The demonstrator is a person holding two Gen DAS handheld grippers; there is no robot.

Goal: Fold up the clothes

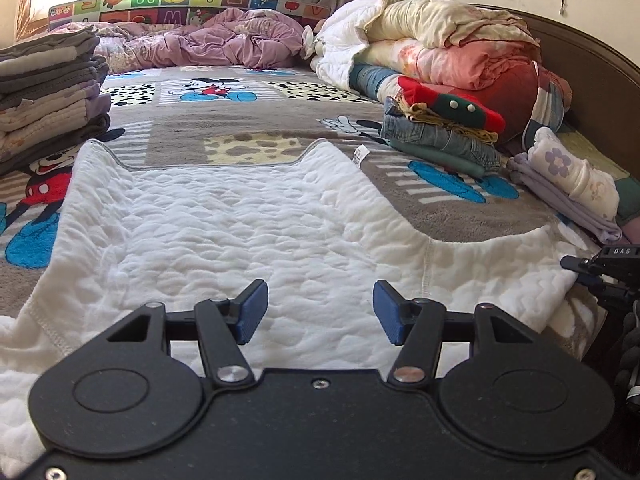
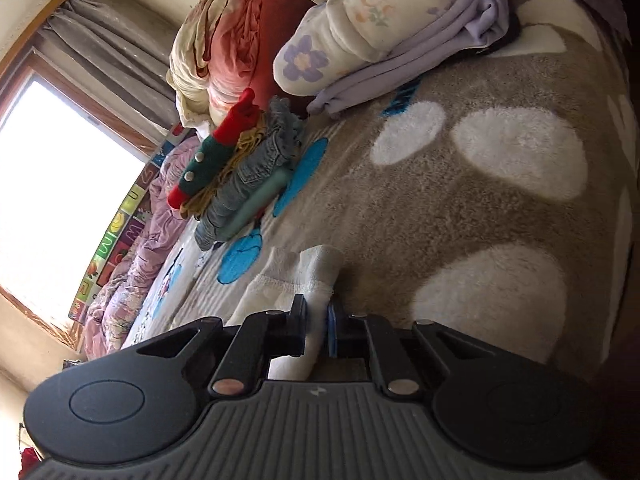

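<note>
White top (image 1: 224, 216) lies flat on the bed (image 1: 248, 128), stretching away from the spread left fingers (image 1: 251, 312), while the right fingers (image 2: 298, 326) pinch its corner at lower right.

Left gripper (image 1: 320, 312) hovering wide apart over white quilted garment (image 1: 224, 232), blue pads clear of the cloth. Garment spread flat ahead on cartoon-print bed blanket (image 1: 248, 120). Folded grey stack (image 1: 48, 92) ahead to the left; denim pile topped with red-green item (image 1: 444, 128) ahead right. Right gripper (image 1: 608, 276) at far right edge.
</note>
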